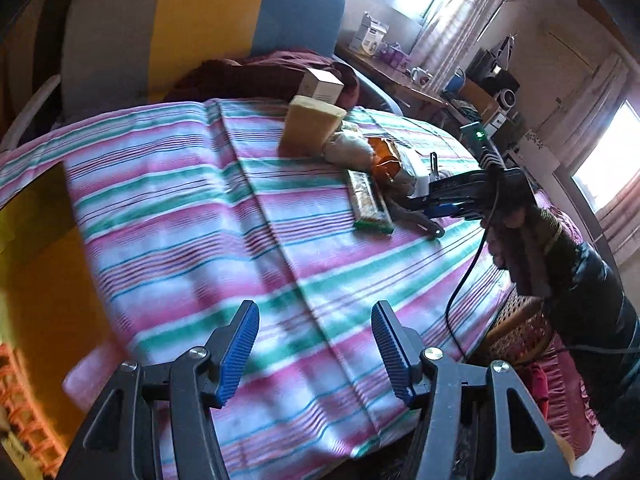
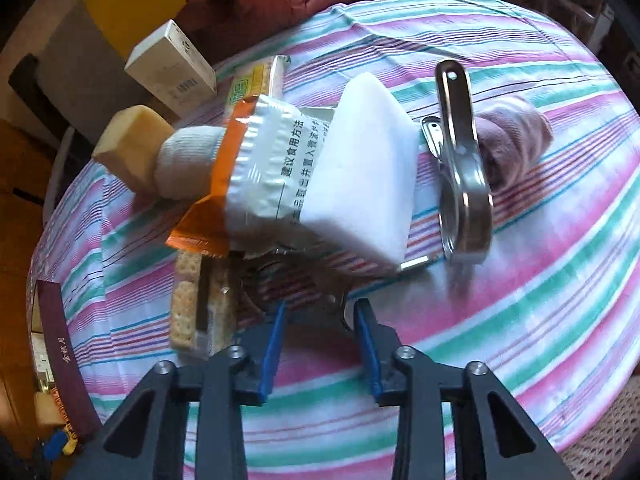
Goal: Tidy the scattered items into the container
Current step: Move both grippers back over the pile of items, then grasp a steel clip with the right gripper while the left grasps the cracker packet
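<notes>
Right gripper [image 2: 320, 312] spread, fingertips at a metal object under the item pile.
Left gripper [image 1: 316, 340] spread, empty, above the striped cloth [image 1: 180, 208]; cracker pack [image 2: 196, 304], snack packet [image 2: 264, 168], white sponge [image 2: 364, 176] and steel clip [image 2: 464, 168] lie clustered together.

White sponge [image 2: 362, 172] tilted on snack packet [image 2: 260, 168]; cracker pack [image 2: 192, 308] beside — steel clip [image 2: 464, 168] near.
</notes>
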Demonstrator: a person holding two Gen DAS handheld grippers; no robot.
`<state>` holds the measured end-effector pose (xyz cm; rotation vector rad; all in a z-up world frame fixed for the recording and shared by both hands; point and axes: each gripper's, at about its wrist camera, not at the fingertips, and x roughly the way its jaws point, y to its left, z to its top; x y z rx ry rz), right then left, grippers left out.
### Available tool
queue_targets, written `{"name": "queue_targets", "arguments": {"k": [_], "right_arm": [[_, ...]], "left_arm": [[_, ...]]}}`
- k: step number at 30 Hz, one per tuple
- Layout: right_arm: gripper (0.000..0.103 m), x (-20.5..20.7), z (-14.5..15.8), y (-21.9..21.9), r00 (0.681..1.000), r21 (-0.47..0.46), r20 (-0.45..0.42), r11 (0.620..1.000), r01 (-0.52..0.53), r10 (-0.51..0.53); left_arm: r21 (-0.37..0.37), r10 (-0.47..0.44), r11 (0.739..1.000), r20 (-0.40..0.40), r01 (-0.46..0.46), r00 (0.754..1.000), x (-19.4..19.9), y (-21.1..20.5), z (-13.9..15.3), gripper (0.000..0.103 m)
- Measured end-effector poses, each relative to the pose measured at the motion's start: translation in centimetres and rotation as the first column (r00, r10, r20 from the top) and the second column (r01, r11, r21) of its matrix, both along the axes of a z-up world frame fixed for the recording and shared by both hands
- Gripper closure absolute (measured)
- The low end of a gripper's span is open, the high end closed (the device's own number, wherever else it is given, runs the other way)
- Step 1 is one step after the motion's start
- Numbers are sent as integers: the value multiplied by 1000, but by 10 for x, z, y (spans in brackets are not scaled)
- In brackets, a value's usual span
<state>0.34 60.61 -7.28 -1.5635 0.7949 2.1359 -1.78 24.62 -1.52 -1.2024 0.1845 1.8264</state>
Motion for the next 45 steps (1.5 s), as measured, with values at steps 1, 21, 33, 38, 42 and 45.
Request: {"name": "queue_targets", "arguments": {"k": [1, 21, 33, 38, 42, 45], "right_arm": [[69, -2, -2, 2, 1000, 4, 6, 1000, -3, 3], [83, -3, -7, 4, 999, 50, 51, 999, -20, 17], [83, -9, -6, 2, 998, 56, 54, 998, -26, 23], [82, -10, -5, 0, 998, 64, 55, 997, -35, 31], [82, -12, -3, -6, 997, 90, 54, 994, -62, 58], [82, -15, -2, -16, 994, 106, 47, 989, -106, 102]], "left_arm": [[-11, -9, 1000, 1, 9, 1000, -2, 11, -2, 44], [-119, -197, 973, 19, 198, 980, -18, 190, -55, 44], [-173, -196, 965, 17, 196, 981, -28, 228, -79, 45], [-179, -198, 965, -30, 189, 980, -26, 229, -79, 52], [-148, -184, 973, -22, 179, 983, -28, 212, -79, 54], [-148, -168, 976, -23, 162, 986, -25, 191, -77, 54]]}}
